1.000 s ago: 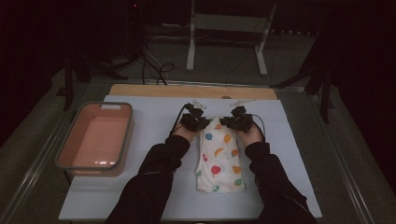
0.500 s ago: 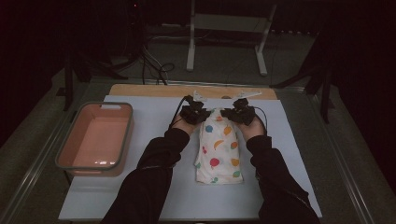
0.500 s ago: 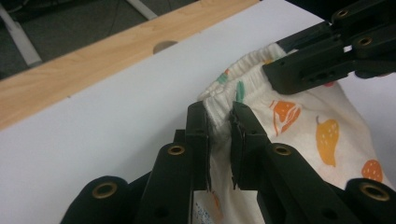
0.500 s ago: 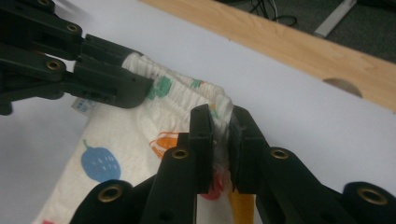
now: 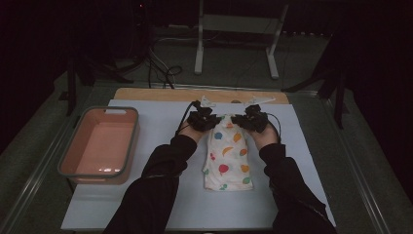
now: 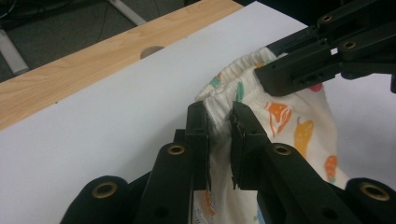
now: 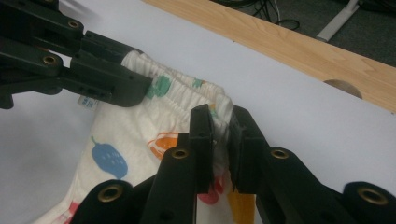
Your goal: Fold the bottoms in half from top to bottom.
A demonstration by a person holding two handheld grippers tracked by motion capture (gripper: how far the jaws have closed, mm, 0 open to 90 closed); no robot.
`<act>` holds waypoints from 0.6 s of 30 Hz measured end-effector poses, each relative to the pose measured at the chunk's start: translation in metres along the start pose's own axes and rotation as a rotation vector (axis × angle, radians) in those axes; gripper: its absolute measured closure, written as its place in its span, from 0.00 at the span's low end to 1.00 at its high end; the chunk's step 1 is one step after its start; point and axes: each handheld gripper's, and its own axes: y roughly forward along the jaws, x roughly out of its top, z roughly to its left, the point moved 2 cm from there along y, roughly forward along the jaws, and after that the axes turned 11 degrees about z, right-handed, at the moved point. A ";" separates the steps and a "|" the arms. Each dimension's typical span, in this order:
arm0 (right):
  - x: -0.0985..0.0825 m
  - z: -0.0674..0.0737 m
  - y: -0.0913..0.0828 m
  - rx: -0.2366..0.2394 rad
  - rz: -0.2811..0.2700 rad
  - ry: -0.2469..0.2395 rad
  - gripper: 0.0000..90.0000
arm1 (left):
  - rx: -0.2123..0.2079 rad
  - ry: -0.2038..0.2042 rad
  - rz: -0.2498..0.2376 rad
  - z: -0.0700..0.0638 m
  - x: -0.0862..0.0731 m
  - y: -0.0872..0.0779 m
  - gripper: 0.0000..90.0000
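Presently on the worktop (image 5: 146, 204), listed from the middle outward:

Garment (image 5: 228, 158): small, white, printed with coloured fruit shapes, with a gathered elastic band. It lies in the middle of the white sheet, band end away from the person and raised a little, the rest flat on the sheet.

Left gripper (image 5: 203, 120): at the band's left corner. The fingers (image 6: 198, 135) stand narrow, and in the left gripper view the gathered band (image 6: 219, 116) is pinched between them.

Right gripper (image 5: 250, 120): at the band's right corner. The fingers (image 7: 203, 140) stand narrow too, and in the right gripper view they clamp the band's other end (image 7: 219, 109). The two grippers are near each other, with the band stretched between them.

Forearms: in dark sleeves (image 5: 160, 180), coming in from the near edge, one on each side of the garment.

Tub (image 5: 73, 168): pink, grey-rimmed, at the sheet's left edge, well apart from the garment.

Wood strip (image 5: 146, 93): bare along the far edge, beyond the sheet, with a round hole (image 6: 152, 50) seen in the left gripper view.

Background: dark floor with cables (image 5: 160, 68) and a white frame (image 5: 199, 44).
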 end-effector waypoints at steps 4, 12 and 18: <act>-0.004 0.001 -0.002 0.008 -0.003 -0.005 0.90 | -0.011 0.006 -0.005 -0.003 -0.002 -0.002 0.89; -0.009 0.003 -0.005 0.018 -0.004 -0.012 0.91 | -0.026 0.016 -0.005 -0.007 -0.007 -0.004 0.89; -0.012 0.006 -0.009 0.022 -0.008 -0.028 0.90 | -0.034 0.020 -0.008 -0.011 -0.010 -0.007 0.89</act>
